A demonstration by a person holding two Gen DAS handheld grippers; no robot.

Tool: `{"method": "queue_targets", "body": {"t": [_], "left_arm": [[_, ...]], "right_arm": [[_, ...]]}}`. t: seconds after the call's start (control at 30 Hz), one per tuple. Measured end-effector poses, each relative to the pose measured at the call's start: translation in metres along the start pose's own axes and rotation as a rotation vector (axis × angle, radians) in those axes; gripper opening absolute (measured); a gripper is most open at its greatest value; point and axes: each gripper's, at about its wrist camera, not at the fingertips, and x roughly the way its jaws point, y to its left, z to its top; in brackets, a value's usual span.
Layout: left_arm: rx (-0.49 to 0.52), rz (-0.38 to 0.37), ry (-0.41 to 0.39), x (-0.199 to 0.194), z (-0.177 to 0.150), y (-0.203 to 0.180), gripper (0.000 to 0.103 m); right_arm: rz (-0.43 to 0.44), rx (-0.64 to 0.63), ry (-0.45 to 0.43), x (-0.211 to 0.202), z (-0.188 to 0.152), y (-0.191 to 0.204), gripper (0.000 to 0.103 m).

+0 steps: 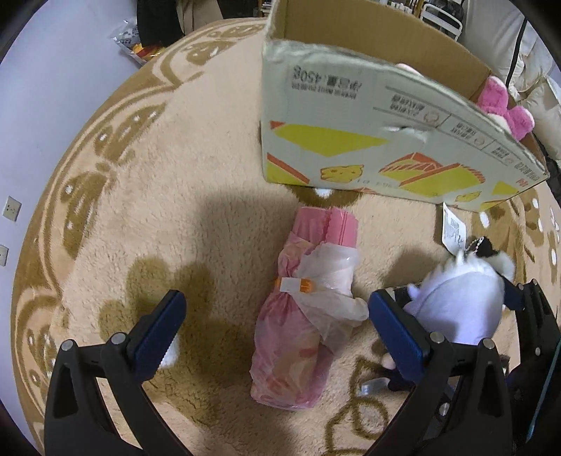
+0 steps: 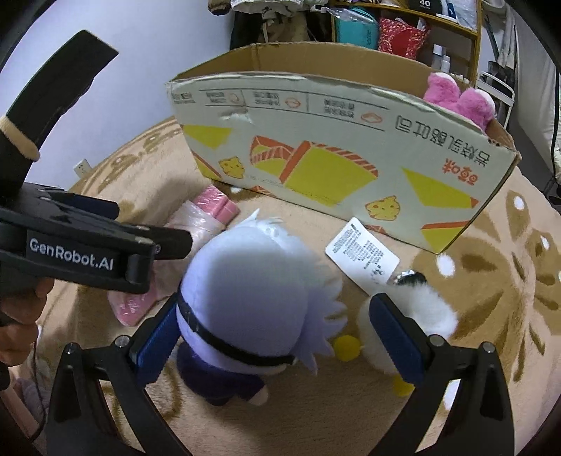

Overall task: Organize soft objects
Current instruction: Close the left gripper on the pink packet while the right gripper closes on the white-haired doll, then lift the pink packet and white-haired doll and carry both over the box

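A pink bundle in clear plastic (image 1: 308,308) lies on the beige rug between the wide-open fingers of my left gripper (image 1: 277,326); it also shows in the right wrist view (image 2: 196,224). A lavender-haired plush doll (image 2: 252,301) lies between the open fingers of my right gripper (image 2: 277,336), its head against the left finger; it shows in the left wrist view (image 1: 459,298) too. A white fluffy plush (image 2: 417,326) with yellow feet lies by the right finger. A cardboard box (image 2: 333,158) stands behind, holding a pink plush (image 2: 463,98).
A white paper tag (image 2: 363,257) lies on the rug (image 1: 175,175) before the box (image 1: 368,140). The left gripper's body (image 2: 80,245) reaches in from the left of the right wrist view. Shelves (image 2: 403,31) with bags stand behind the box.
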Motion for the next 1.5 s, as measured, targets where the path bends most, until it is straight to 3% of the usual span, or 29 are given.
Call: {"method": "queue_targets", "body": {"t": [0.3,0.77,0.87,1.07,1.23,1.3,1.5], "left_arm": [[0.005,0.023,0.029,0.013,0.002,-0.006,0.103],[-0.013,0.023,0.059,0.040,0.018,-0.002,0.103],[-0.020,0.019,0.061,0.044,0.016,-0.005,0.101],[-0.031,0.025,0.055,0.043,0.011,-0.002,0.085],[-0.007,0.030,0.031,0.036,0.011,-0.003,0.064],[-0.009,0.051,0.024,0.035,0.010,-0.002,0.048],[-0.060,0.019,0.009,0.026,0.008,0.015,0.042]], "right_arm": [[0.006,0.019,-0.010,-0.002,0.004,-0.003,0.095],[0.024,0.023,-0.004,-0.004,0.003,-0.008,0.095],[0.047,0.006,0.000,-0.003,0.004,-0.005,0.086],[0.067,-0.036,-0.009,-0.006,0.007,0.001,0.066],[0.018,-0.049,-0.042,-0.013,0.008,0.005,0.065],[0.018,-0.040,-0.052,-0.014,0.009,0.004,0.065],[0.038,0.005,-0.076,-0.021,0.013,-0.010,0.065]]}}
